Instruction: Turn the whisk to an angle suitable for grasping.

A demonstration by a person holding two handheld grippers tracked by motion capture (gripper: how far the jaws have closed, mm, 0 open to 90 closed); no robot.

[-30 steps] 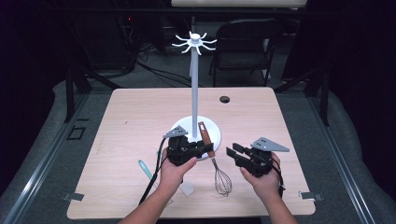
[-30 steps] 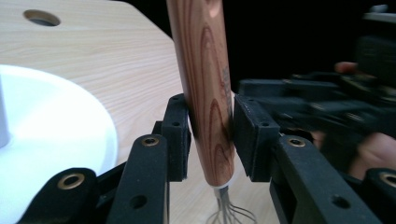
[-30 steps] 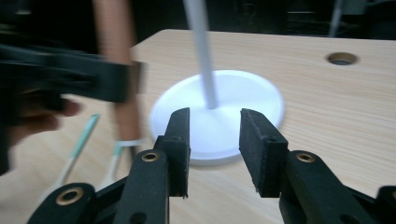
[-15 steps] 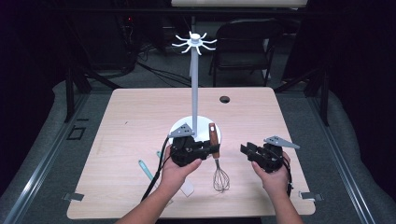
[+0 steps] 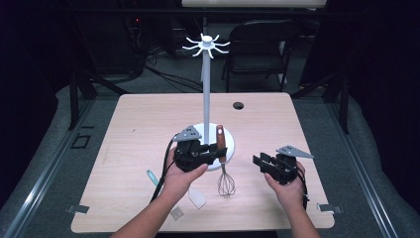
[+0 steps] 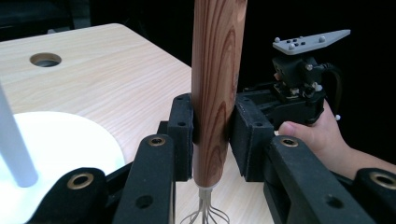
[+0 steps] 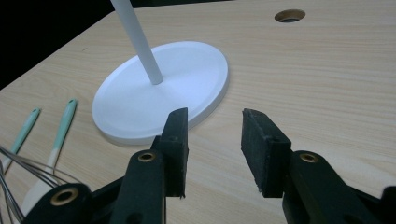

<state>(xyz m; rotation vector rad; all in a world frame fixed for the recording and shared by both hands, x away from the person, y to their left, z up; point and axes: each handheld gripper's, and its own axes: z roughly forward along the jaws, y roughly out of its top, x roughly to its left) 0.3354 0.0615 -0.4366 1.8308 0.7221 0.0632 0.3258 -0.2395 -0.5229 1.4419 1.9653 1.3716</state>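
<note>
Two claws worked at the near edge of the table (image 5: 124, 119), each held in a person's hand. Nearest lay two mint-handled utensils (image 7: 63, 123), flat on the wood beside the left forearm. The left claw (image 6: 212, 135) had its pads pressed on both sides of the whisk (image 5: 224, 163), gripping the wooden handle near its lower end; its jaws had just been closing on that handle. The whisk hung upright, wire loops pointing down toward the table, handle rising in front of the stand's base. To the right, well apart from the whisk, the right claw (image 7: 215, 140) hovered low over bare wood with its jaws parted and nothing between them; they had just been opening a little further. Just beyond the left claw sat the round white base of the stand (image 5: 206, 89), its thin pole rising to a crown of white hooks. Farther back, a round hole (image 5: 238, 105) pierced the tabletop.
</note>
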